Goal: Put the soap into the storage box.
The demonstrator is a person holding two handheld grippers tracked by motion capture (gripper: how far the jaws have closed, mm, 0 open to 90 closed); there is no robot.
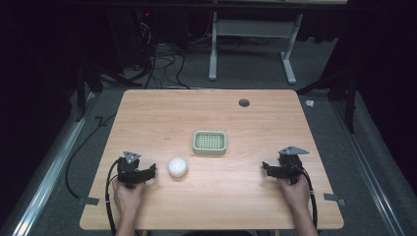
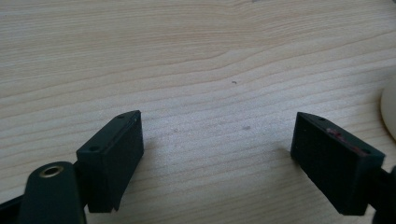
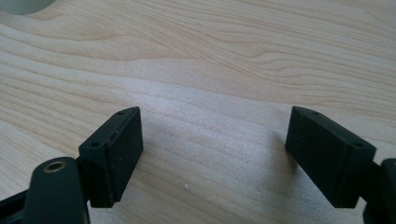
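While nothing is yet held, the thing nearest to being handled is a white ball [image 1: 177, 167], round and smooth, resting on the wooden table [image 1: 246, 206] a little left of centre and toward the near edge, where the person sits. Being round, it has no long axis, so it can be closed on from any side. Just beside it, on its left, is the left gripper [image 1: 151, 170], held low over the wood with its black jaws spread wide and pointing toward the ball; a small gap of bare table lies between the jaw tips and the ball, so they are close but not touching. In the left gripper view the pale curved edge of the ball [image 2: 388, 112] shows at the far right, meaning the ball lies off to the side of the open jaws and not yet between them; a short move that way would likely be needed to bracket it. Behind and to the right of the ball, near the middle of the table, sits a small pale green basket [image 1: 210, 142] with a slotted floor, well apart from both grippers. Over by the right edge the right gripper [image 1: 266, 168] is also held low, jaws spread with bare wood between them, pointing inward. It is clearly the farther of the two from the ball.
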